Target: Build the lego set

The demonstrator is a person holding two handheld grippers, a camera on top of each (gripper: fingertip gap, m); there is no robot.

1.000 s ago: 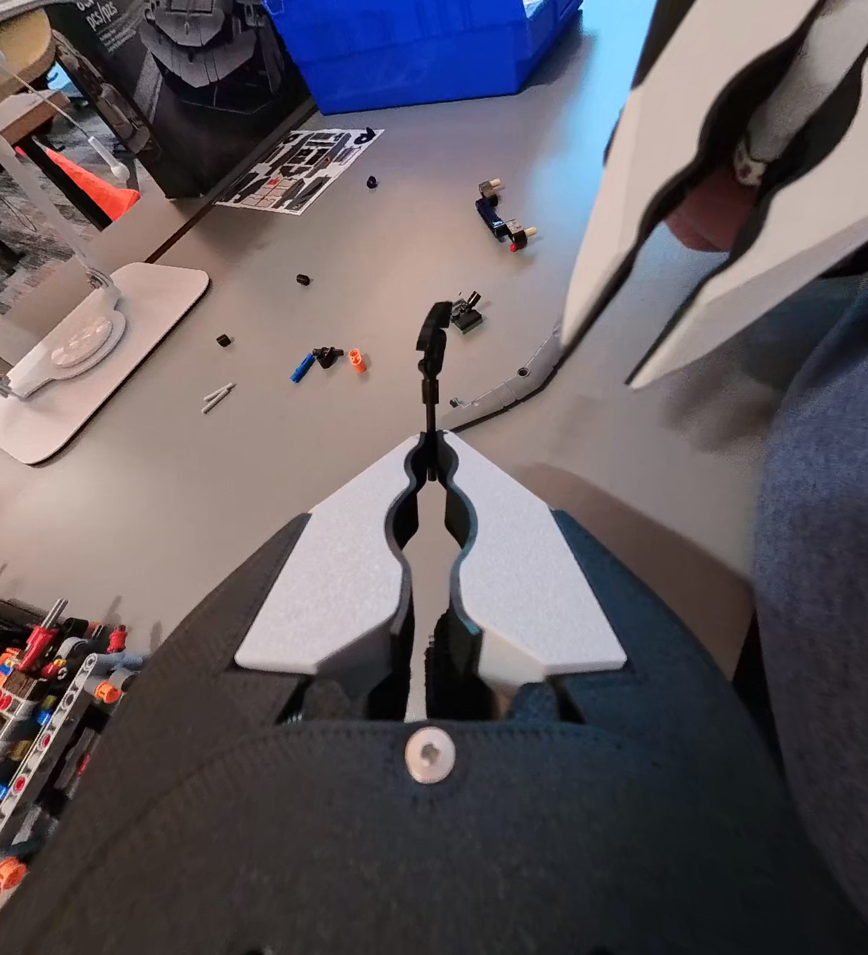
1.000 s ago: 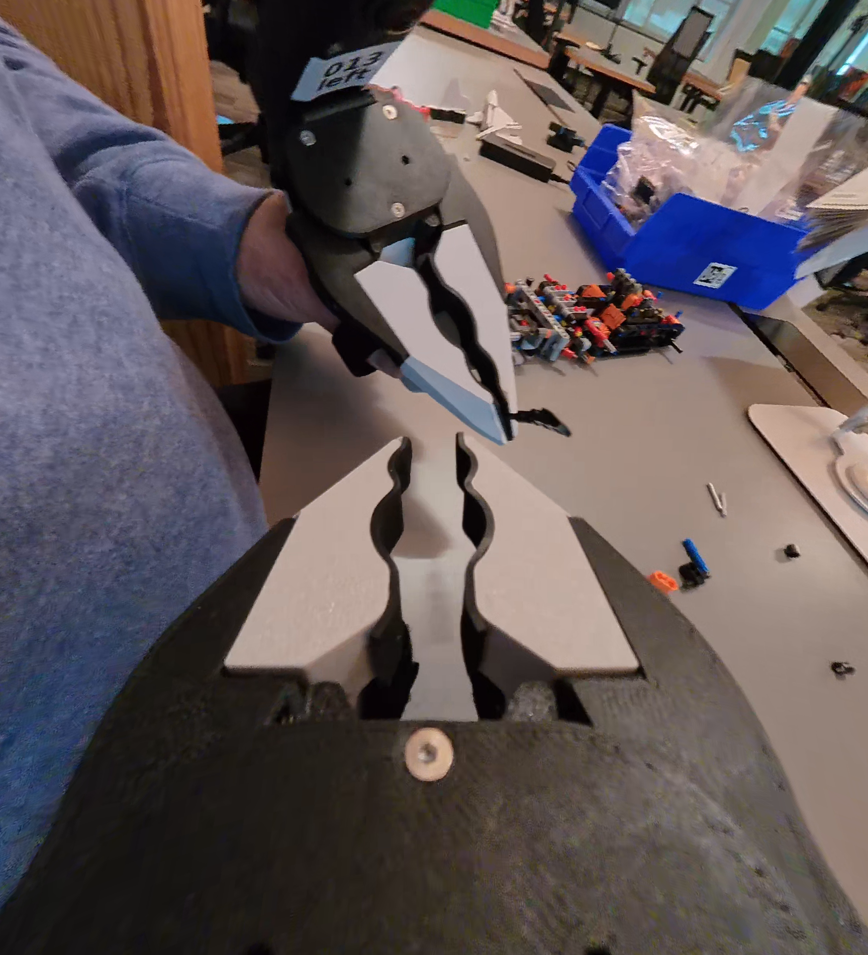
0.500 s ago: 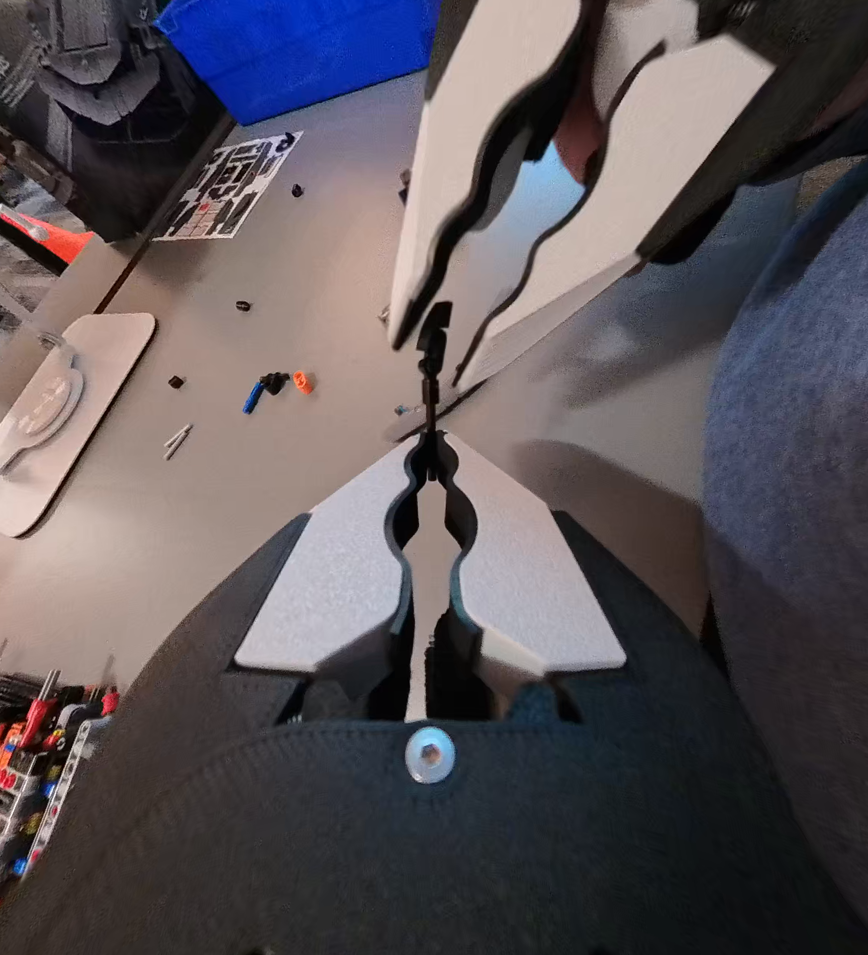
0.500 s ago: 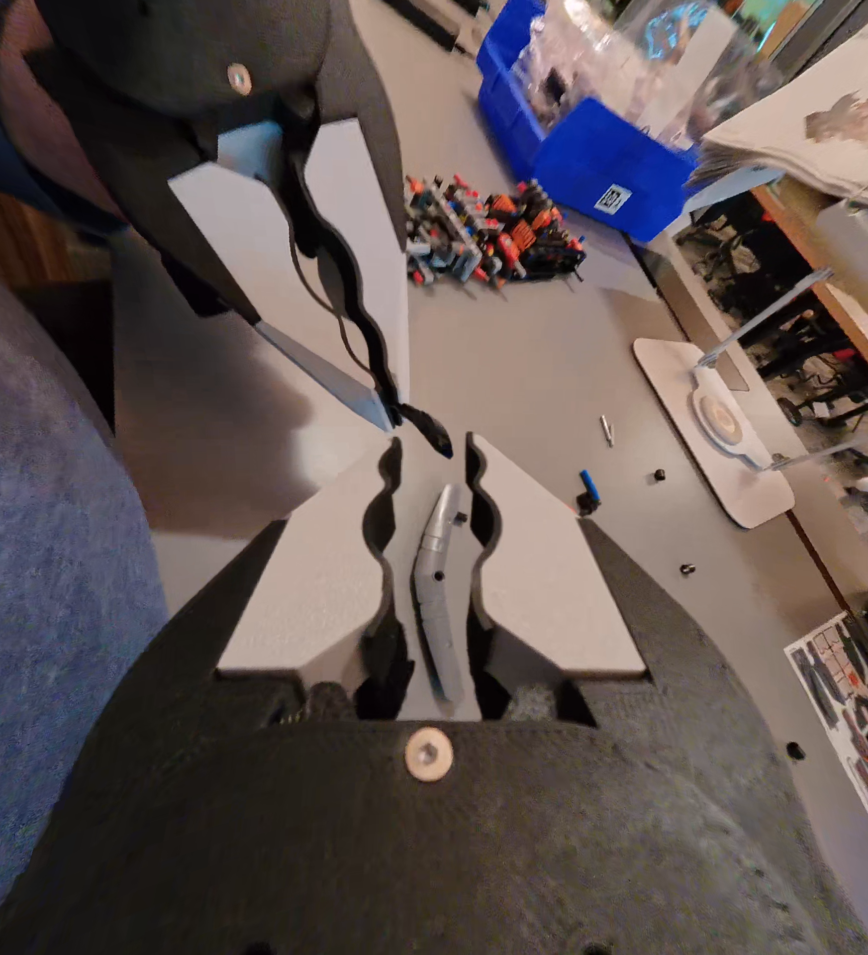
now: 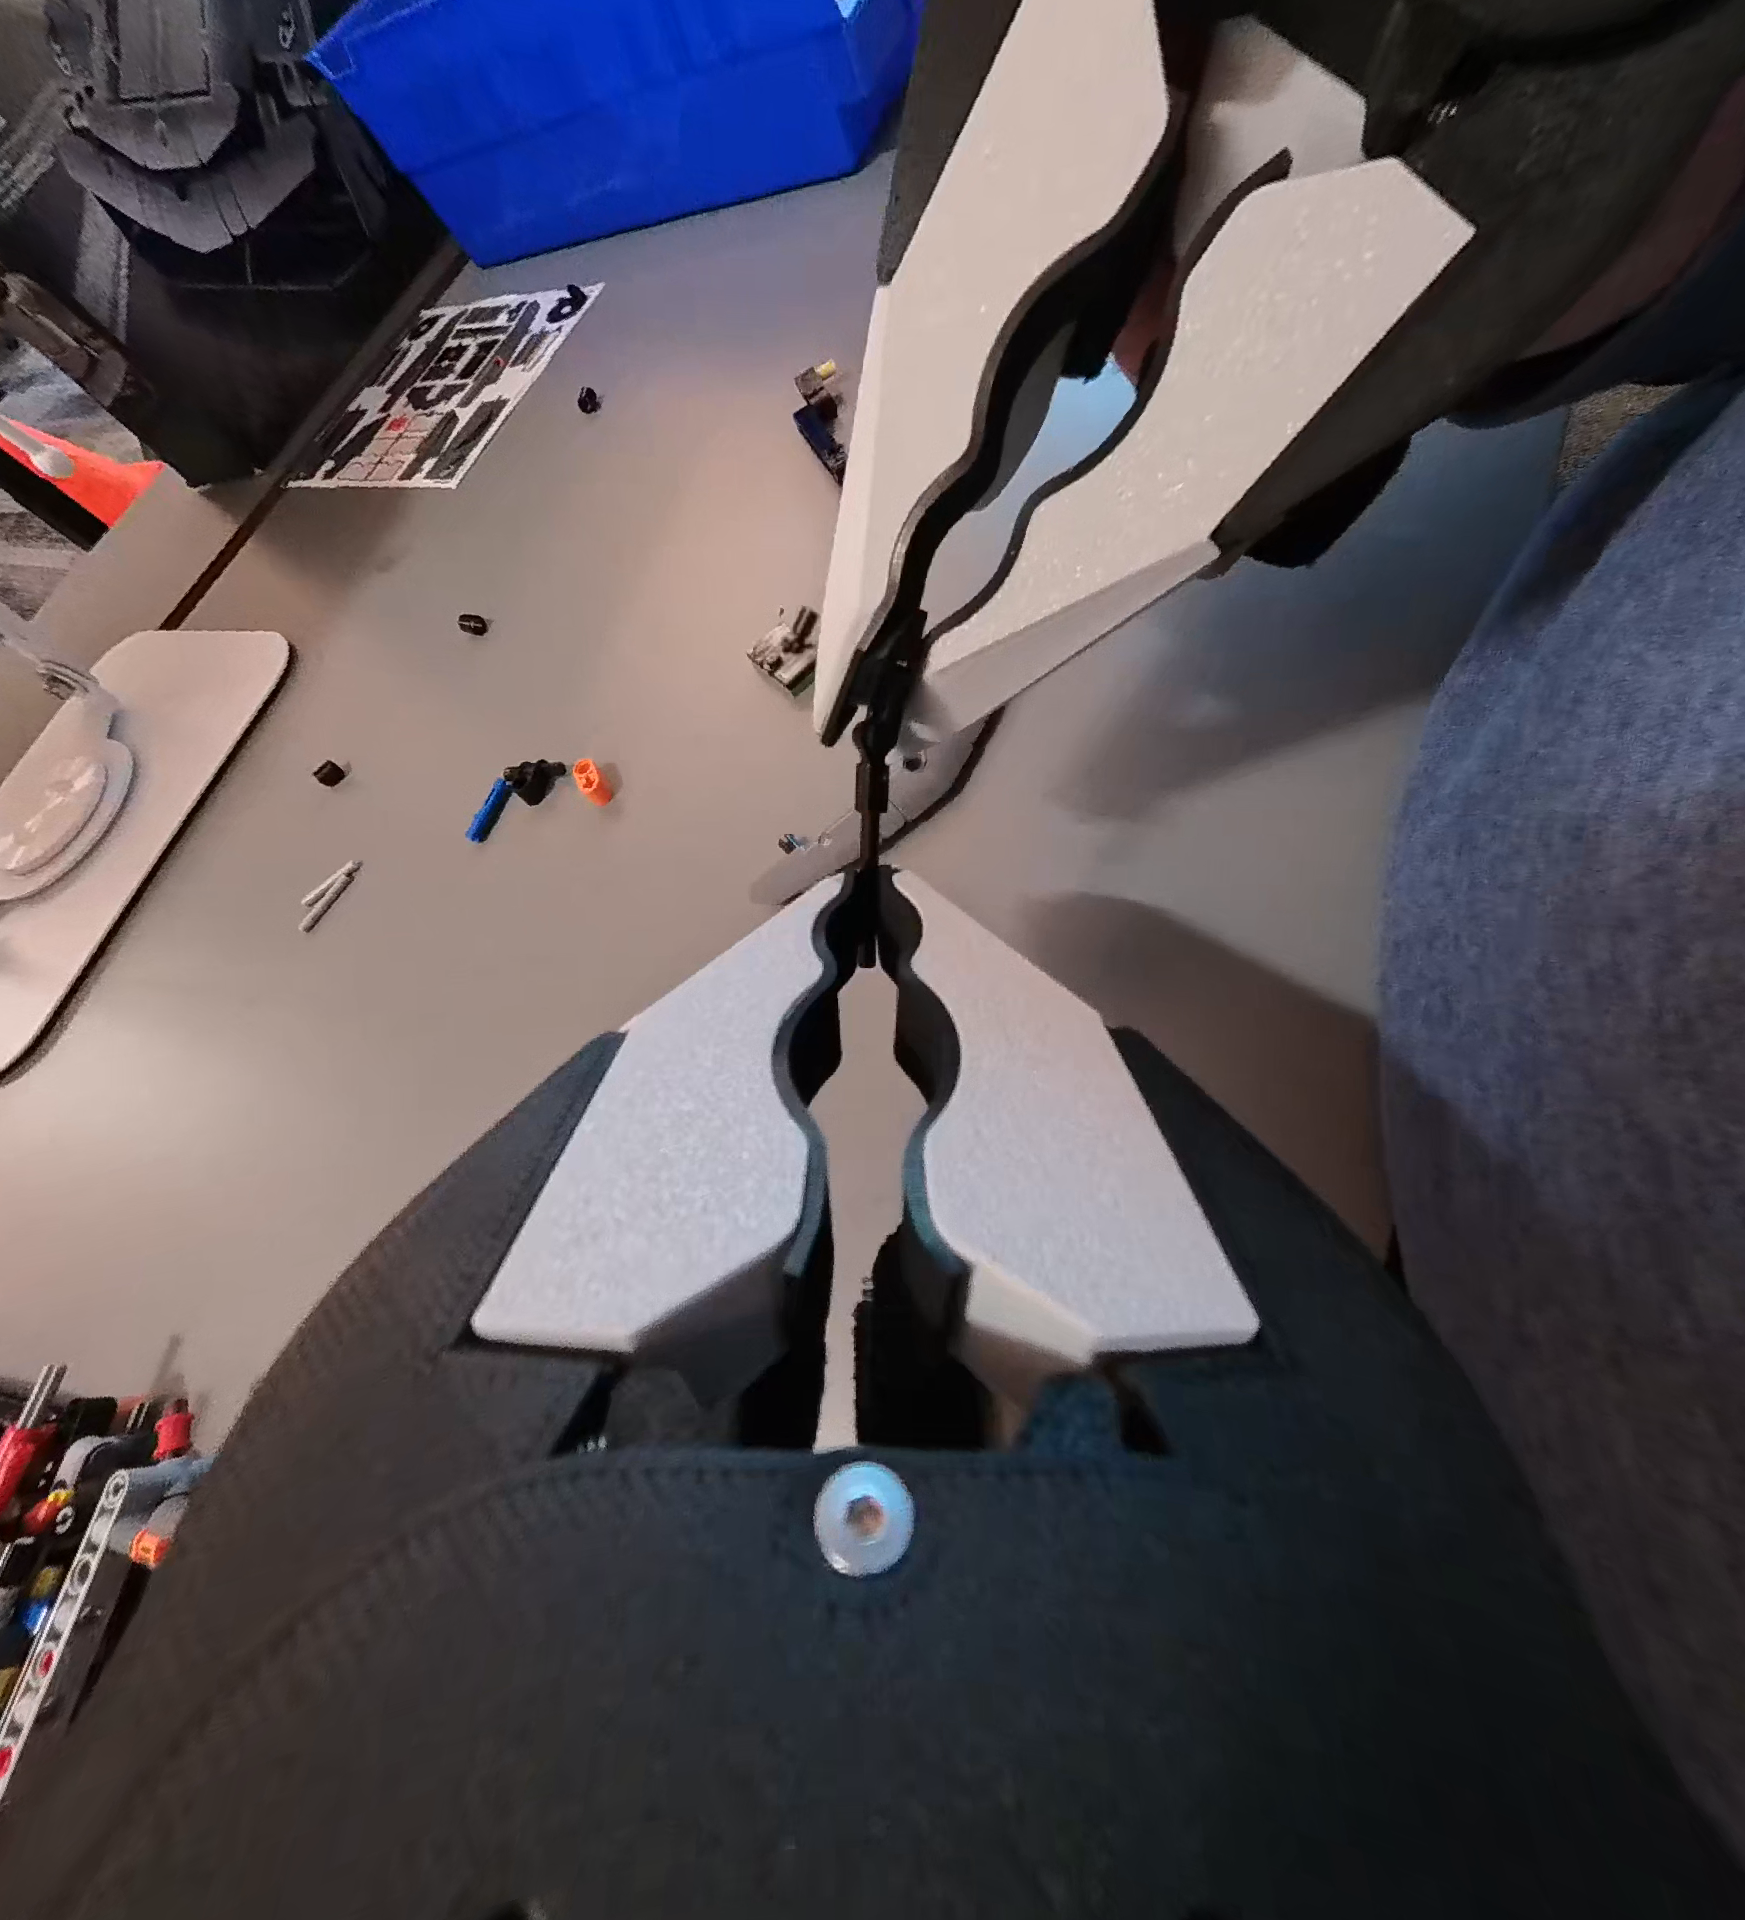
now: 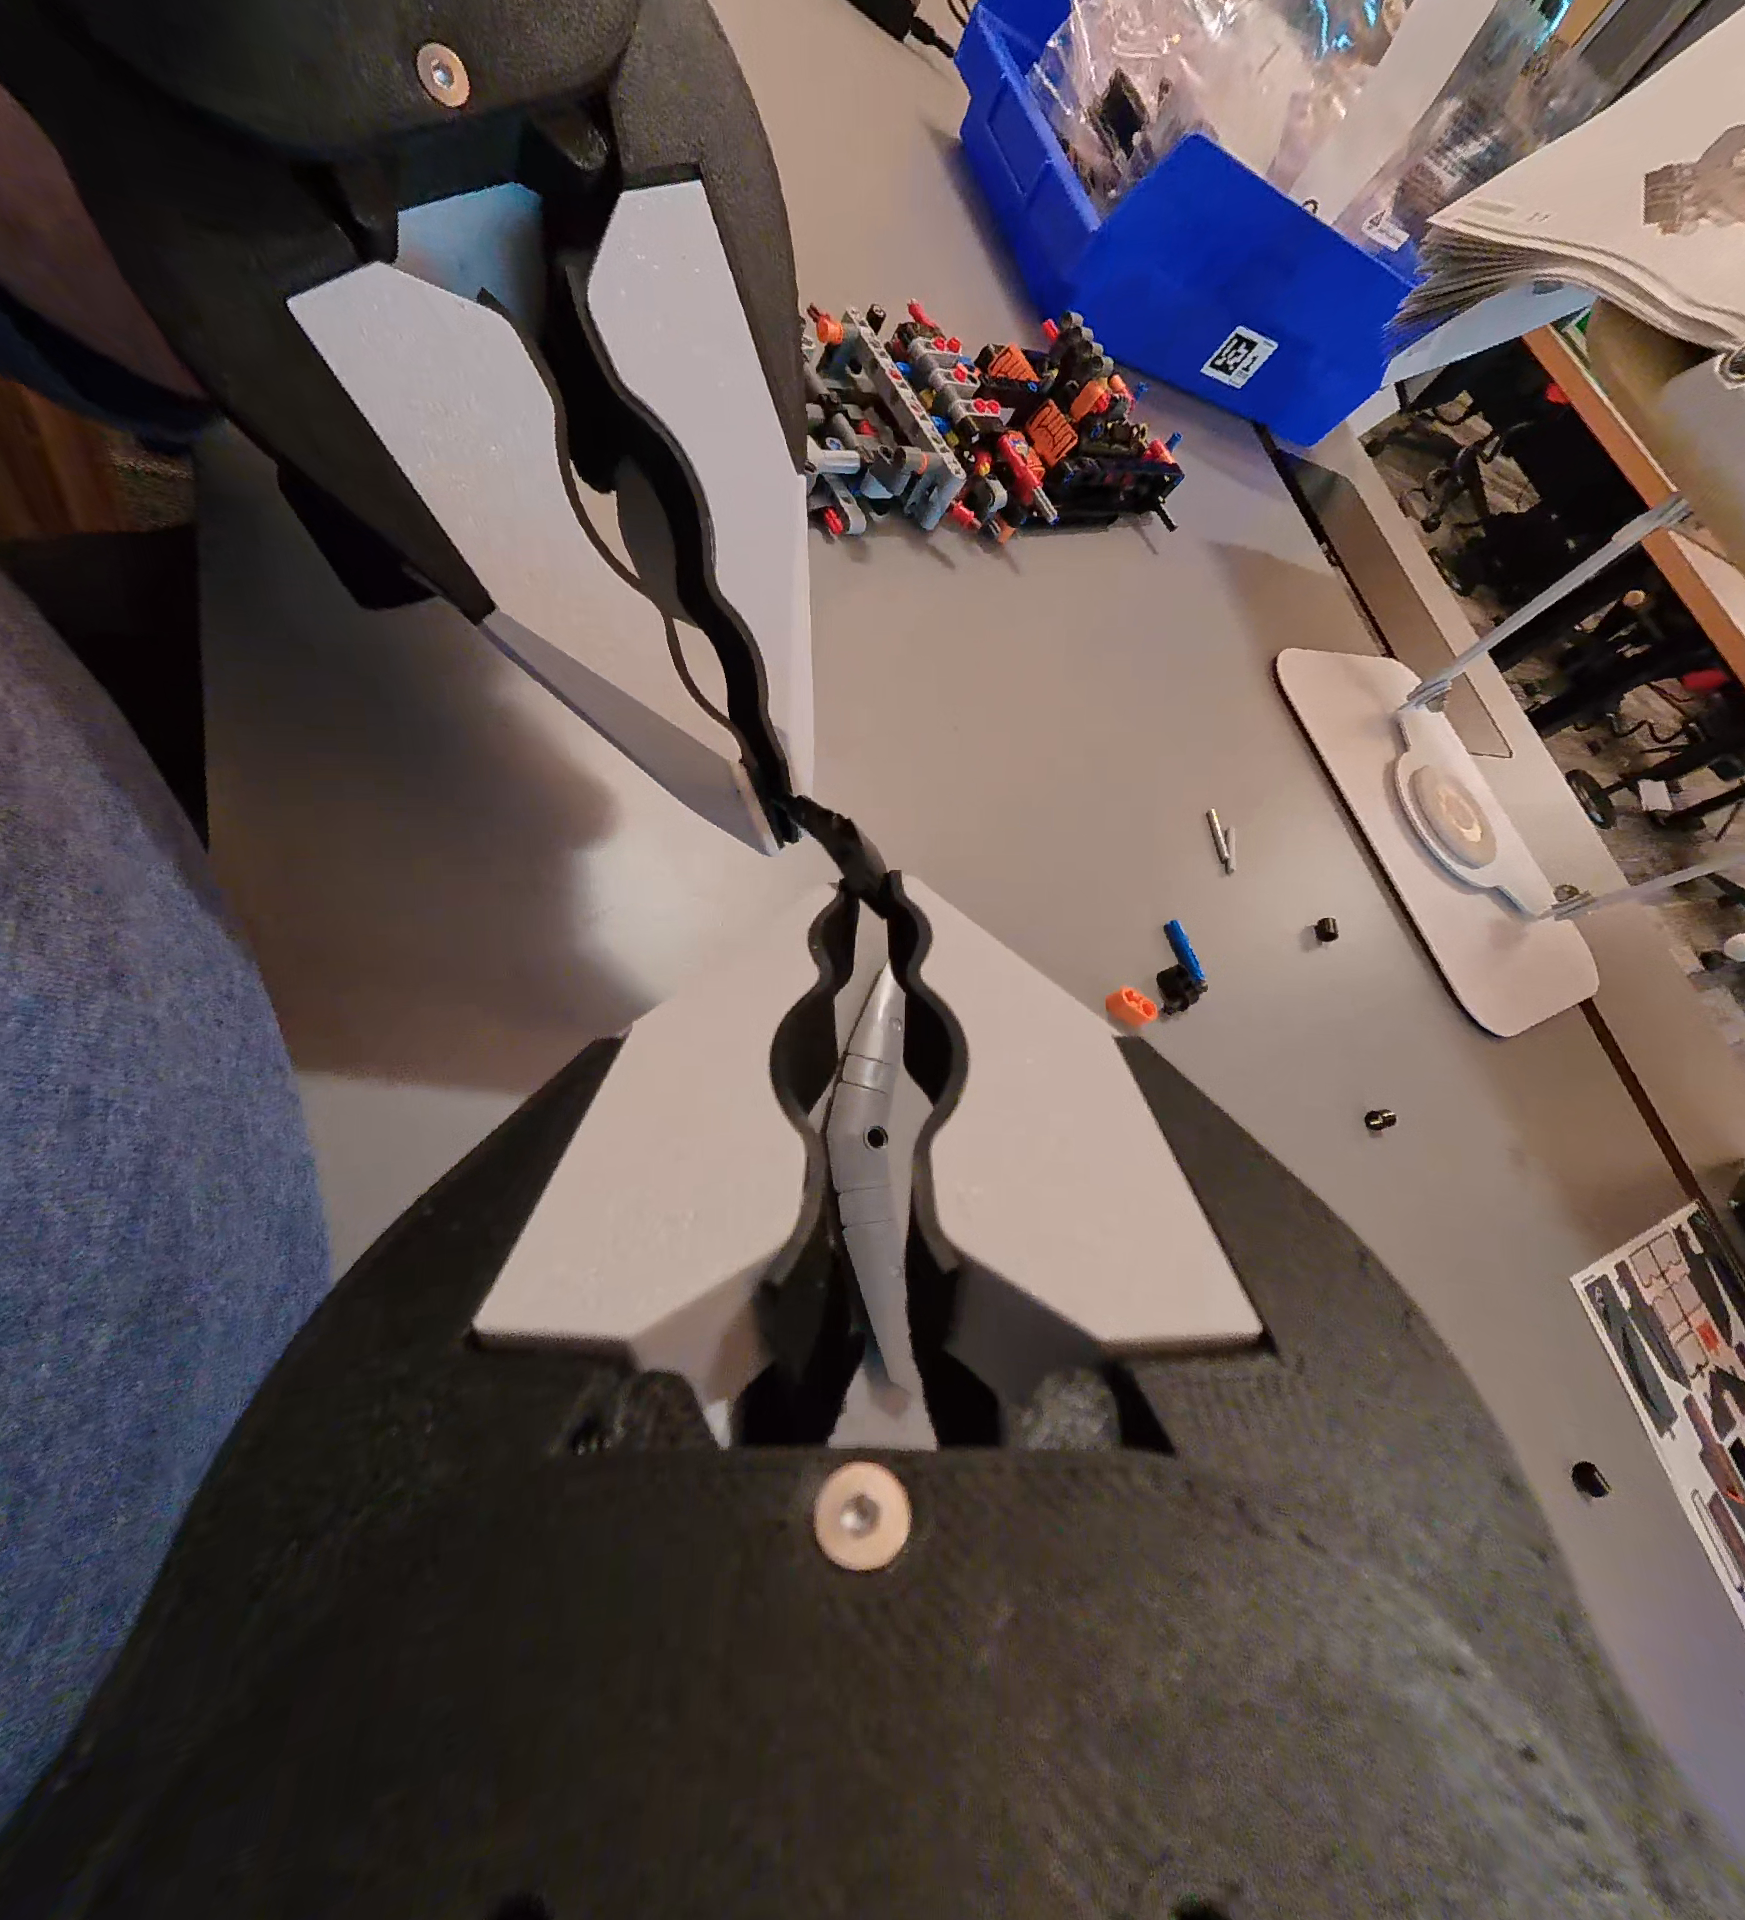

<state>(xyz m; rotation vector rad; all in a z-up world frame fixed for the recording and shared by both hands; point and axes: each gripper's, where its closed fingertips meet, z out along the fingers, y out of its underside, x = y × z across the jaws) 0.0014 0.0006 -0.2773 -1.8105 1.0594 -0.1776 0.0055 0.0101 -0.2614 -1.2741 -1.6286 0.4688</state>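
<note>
My left gripper (image 5: 866, 883) is shut on the near end of a thin black lego rod piece (image 5: 866, 800) and holds it above the table. My right gripper (image 6: 868, 891) comes in from the opposite side, with its tips closed on the far end of the same black piece (image 6: 847, 847). In the left wrist view the right gripper (image 5: 878, 717) reaches down from the upper right. In the right wrist view the left gripper (image 6: 780, 821) reaches in from the upper left. A grey curved lego panel (image 6: 873, 1143) lies on the table under both grippers.
A partly built red, orange and black lego assembly (image 6: 982, 426) sits near a blue bin (image 6: 1190, 249). Loose small pieces, an orange one (image 5: 593, 781) and a blue pin (image 5: 489, 816), lie mid-table. A white lamp base (image 5: 68, 831), a sticker sheet (image 5: 452, 395) and a person's blue sleeve (image 5: 1626, 1039) border the work area. My two grippers' fingertips are within a few centimetres of each other.
My right gripper moved in toward the left one and closed its open jaws on the free end of the black piece. The left gripper kept its hold.
</note>
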